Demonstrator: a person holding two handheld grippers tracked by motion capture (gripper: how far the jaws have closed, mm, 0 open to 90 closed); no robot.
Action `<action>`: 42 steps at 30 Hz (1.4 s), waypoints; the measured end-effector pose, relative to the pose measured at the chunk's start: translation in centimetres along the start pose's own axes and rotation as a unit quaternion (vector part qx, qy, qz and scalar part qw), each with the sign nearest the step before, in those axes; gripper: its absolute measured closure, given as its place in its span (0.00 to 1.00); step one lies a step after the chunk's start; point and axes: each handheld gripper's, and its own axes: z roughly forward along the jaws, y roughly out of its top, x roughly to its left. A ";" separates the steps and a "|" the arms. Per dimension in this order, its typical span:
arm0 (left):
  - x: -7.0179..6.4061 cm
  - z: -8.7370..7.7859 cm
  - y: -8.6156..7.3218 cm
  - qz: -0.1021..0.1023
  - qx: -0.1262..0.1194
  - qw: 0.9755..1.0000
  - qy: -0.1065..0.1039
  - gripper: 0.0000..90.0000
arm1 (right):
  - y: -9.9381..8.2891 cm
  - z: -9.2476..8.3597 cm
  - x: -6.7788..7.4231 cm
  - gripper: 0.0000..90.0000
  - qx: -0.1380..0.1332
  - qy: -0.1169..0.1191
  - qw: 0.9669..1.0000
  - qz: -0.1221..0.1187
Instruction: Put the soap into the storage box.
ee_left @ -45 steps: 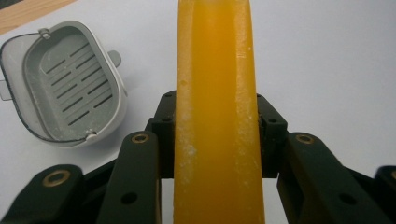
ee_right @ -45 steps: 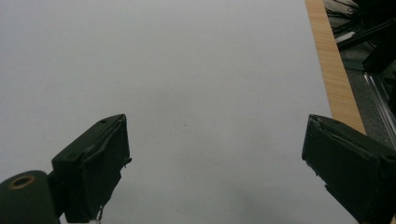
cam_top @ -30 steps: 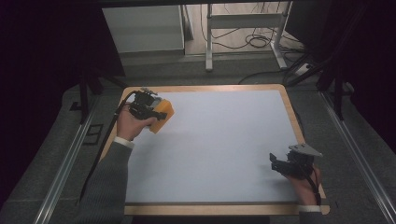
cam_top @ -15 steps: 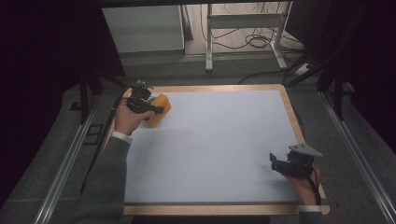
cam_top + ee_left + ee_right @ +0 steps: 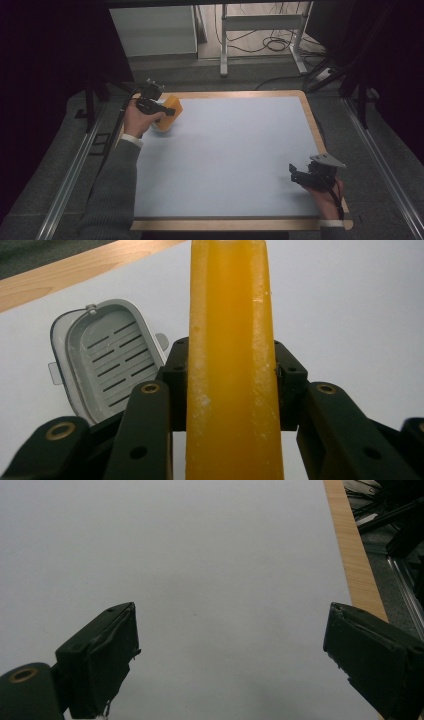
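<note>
1. Nearest the person, at the mat's [image 5: 230, 160] right front corner, the right gripper [image 5: 299, 176] rests with its jaws wide apart, nothing between them.
2. Farther off, at the far left corner, the left gripper [image 5: 167, 111] clamps an orange block [image 5: 231, 360].
3. Just beyond lies a grey slotted lid [image 5: 102, 362] on the mat.

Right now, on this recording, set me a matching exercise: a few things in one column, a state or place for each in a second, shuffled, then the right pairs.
Things:
1. left gripper
2. right gripper
3. orange block
4. grey slotted tray

States or places:
A. jaws wide apart with nothing between them
B. lying on the white mat beside the block
C. shut on the block
D. clamped between two black jaws

Pairs: 1-C, 2-A, 3-D, 4-B
</note>
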 end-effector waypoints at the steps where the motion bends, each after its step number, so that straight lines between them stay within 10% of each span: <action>1: 0.1 0.1 0.1 -0.001 0.000 1.000 0.001 0.68 | 0.0 0.0 0.0 0.08 0.000 0.000 1.000 0.000; 42: 5.6 4.3 1.4 -0.090 0.012 0.995 0.040 0.68 | -0.3 0.2 -0.7 0.08 0.000 -0.010 1.000 0.009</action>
